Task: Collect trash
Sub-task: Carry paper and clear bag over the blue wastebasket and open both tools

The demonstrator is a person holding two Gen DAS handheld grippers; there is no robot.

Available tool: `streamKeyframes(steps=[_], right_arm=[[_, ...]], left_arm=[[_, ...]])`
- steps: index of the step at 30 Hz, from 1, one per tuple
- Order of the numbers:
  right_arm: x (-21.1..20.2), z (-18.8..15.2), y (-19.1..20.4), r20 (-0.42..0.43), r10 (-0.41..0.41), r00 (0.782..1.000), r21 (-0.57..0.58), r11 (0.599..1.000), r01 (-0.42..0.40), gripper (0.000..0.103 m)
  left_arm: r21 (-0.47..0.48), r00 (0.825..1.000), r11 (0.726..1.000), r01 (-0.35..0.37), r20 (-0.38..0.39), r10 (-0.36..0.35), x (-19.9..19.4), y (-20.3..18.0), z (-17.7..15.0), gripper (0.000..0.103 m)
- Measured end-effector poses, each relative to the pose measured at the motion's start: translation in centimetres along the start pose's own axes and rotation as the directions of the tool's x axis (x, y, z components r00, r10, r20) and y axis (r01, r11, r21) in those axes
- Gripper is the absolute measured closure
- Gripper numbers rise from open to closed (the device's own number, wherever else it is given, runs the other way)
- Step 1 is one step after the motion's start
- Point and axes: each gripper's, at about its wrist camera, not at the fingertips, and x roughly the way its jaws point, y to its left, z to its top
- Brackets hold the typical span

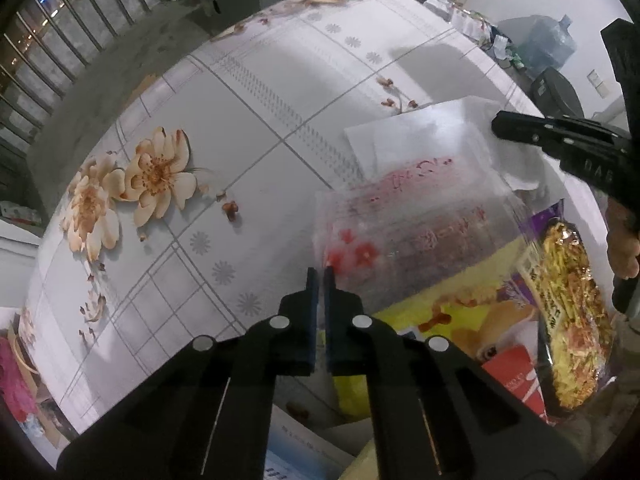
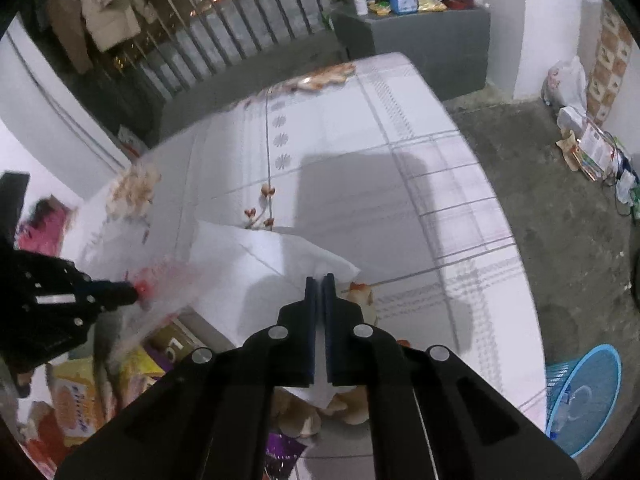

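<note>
The left gripper (image 1: 319,272) was pinched shut on the near corner of a clear plastic bag (image 1: 416,220) with red print, which stretched ahead and to its right over a pile of snack wrappers (image 1: 568,320). The right gripper (image 2: 320,280) was clamped on a white tissue (image 2: 276,256) reaching forward-left from its tips. The blue basket (image 2: 592,396) stood on the floor to its lower right, so the right hand was probably the nearer one.

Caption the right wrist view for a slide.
Right gripper shut on white paper tissue above floral tablecloth; blue mesh basket on floor.
</note>
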Motion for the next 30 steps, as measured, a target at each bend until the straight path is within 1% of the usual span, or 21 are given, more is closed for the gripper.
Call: streamKeyframes(steps=[5, 11, 15, 19, 23, 26, 30], right_arm=[[-2.3, 0.4, -0.6, 0.058, 0.023, 0.998, 0.034, 0.999, -0.025, 0.100], [-5.4, 0.7, -1.2, 0.131, 0.036, 0.991, 0.061, 0.997, -0.045, 0.100], [-7.5, 0.5, -1.4, 0.177, 0.034, 0.984, 0.070, 0.996, -0.047, 0.100], [-9.8, 0.1, -1.6, 0.224, 0.032, 0.974, 0.082, 0.995, -0.052, 0.100], [-12.5, -0.7, -2.4, 0.273, 0.028, 0.962, 0.110, 0.992, -0.060, 0.100], [-14.4, -1.4, -3.5, 0.306, 0.016, 0.952, 0.137, 0.989, -0.060, 0.100], [-16.8, -2.9, -5.3, 0.356, -0.008, 0.935, 0.185, 0.981, -0.062, 0.100]], left_arm=[[-0.016, 0.998, 1.000, 0.001, 0.069, 0.000, -2.4, 0.1, -0.6, 0.103], [-0.029, 0.987, 1.000, -0.007, 0.158, 0.012, -6.0, 0.1, -0.3, 0.103], [-0.032, 0.975, 0.999, -0.008, 0.223, 0.015, -8.8, 0.0, -0.4, 0.103], [-0.027, 0.963, 1.000, -0.009, 0.268, 0.016, -10.8, -0.4, -0.4, 0.103], [-0.012, 0.947, 1.000, -0.005, 0.321, 0.008, -12.8, -1.5, -0.2, 0.103], [0.009, 0.931, 1.000, 0.003, 0.365, -0.006, -14.5, -2.7, -0.1, 0.103], [0.047, 0.922, 0.999, -0.004, 0.387, -0.014, -15.8, -4.7, 0.4, 0.103]])
